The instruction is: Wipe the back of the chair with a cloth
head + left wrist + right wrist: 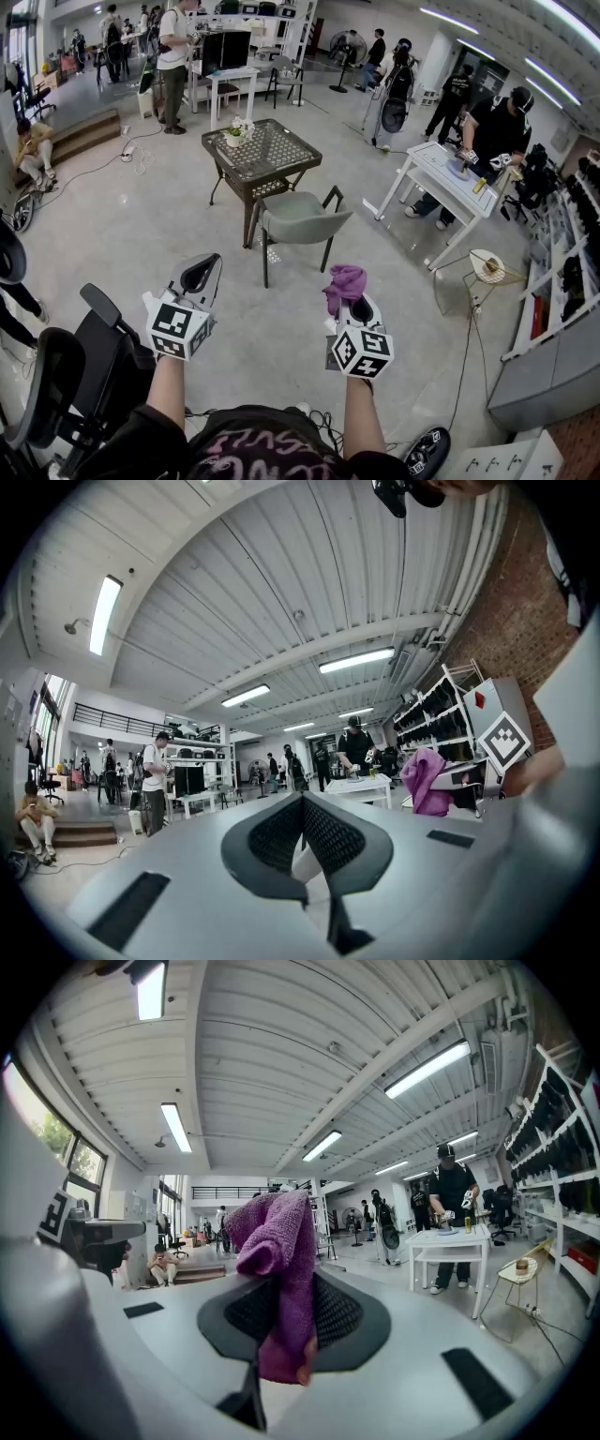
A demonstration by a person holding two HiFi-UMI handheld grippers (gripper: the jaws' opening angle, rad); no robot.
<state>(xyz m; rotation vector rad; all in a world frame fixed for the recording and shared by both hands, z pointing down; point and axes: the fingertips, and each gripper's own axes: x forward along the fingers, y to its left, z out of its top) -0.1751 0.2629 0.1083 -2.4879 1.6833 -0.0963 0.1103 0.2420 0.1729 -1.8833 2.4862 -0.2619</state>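
A grey-green chair on black legs stands on the floor ahead of me, against a dark table, well beyond both grippers. My right gripper is shut on a purple cloth, which bunches up above the jaws. The right gripper view shows that cloth pinched between the black pads and hanging over them. My left gripper is held up to the left at about the same height, shut and empty. Its pads meet at the tip, and the cloth shows off to its right.
The dark table with a mesh top carries a small plant. A black office chair is close at my lower left. A white table with a person, a small wire stand and shelving line the right. Several people stand farther back.
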